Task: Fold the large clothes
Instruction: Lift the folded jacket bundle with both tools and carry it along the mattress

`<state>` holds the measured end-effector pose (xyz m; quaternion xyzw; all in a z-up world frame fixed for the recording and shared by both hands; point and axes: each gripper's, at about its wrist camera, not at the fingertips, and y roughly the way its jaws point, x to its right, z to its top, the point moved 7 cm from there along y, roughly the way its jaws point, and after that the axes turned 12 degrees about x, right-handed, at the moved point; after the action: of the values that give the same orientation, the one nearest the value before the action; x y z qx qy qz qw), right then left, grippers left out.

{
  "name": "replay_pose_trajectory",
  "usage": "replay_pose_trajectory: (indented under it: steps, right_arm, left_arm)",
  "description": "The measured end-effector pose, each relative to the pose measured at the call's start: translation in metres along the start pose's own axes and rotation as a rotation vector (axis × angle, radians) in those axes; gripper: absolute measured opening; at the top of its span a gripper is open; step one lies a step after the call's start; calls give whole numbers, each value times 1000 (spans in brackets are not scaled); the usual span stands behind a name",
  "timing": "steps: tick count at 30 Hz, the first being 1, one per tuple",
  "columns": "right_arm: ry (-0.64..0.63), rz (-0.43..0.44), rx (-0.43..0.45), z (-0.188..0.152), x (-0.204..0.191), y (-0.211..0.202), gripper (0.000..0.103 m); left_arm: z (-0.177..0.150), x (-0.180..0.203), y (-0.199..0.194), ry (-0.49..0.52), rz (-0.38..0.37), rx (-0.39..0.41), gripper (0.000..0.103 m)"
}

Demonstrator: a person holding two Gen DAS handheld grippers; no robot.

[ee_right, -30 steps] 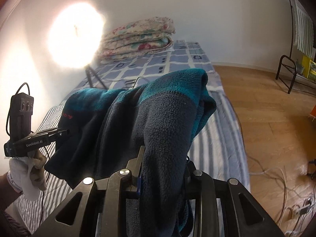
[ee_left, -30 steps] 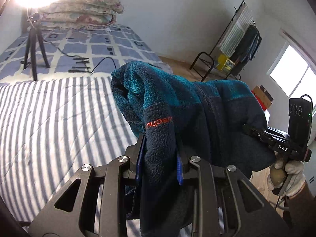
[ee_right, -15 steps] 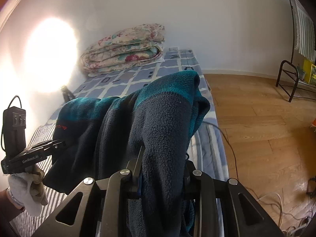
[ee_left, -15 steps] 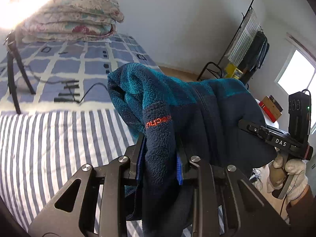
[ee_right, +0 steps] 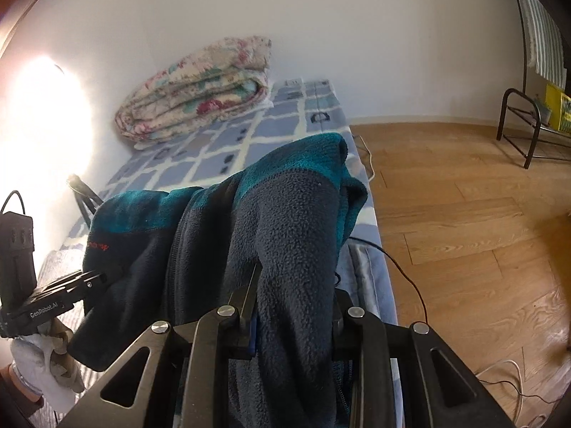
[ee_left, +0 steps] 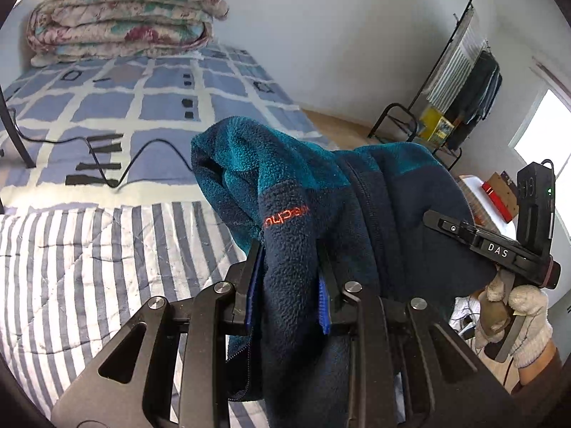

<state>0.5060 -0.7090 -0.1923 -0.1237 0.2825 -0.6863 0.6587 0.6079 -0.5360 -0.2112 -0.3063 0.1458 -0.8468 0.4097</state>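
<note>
Left tool (ee_left: 291,285): clamped on navy-and-teal fleece jacket (ee_left: 321,196). Jacket: slung in air between both tools, above striped bed quilt (ee_left: 89,267); orange chest lettering, apparently a brand mark, unreadable. Right tool (ee_right: 292,306): clamped on jacket's other end. Folded floral quilt (ee_right: 200,92) at bed's far end.

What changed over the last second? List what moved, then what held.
Both tools carried the fleece jacket forward along the bed, toward the folded floral quilt, which now looks nearer in both views; the tripod has nearly slid out of the left view. Nothing was taken or released. Unchanged: the left tool and right tool stay clamped on the jacket, which hangs bunched between them above the bed.
</note>
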Motion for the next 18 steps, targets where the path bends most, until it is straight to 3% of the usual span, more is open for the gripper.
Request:
replay_pose_trajectory:
  steps: [12,18]
  right_arm:
    - [100,-12,-37,-13,38,28,30]
    - [113,-62,-46,-15,47,33,45]
  left_arm:
    - [-17,-35,18,-38,5,-49,25]
    - [-20,-37,20,-34,19,-48,28]
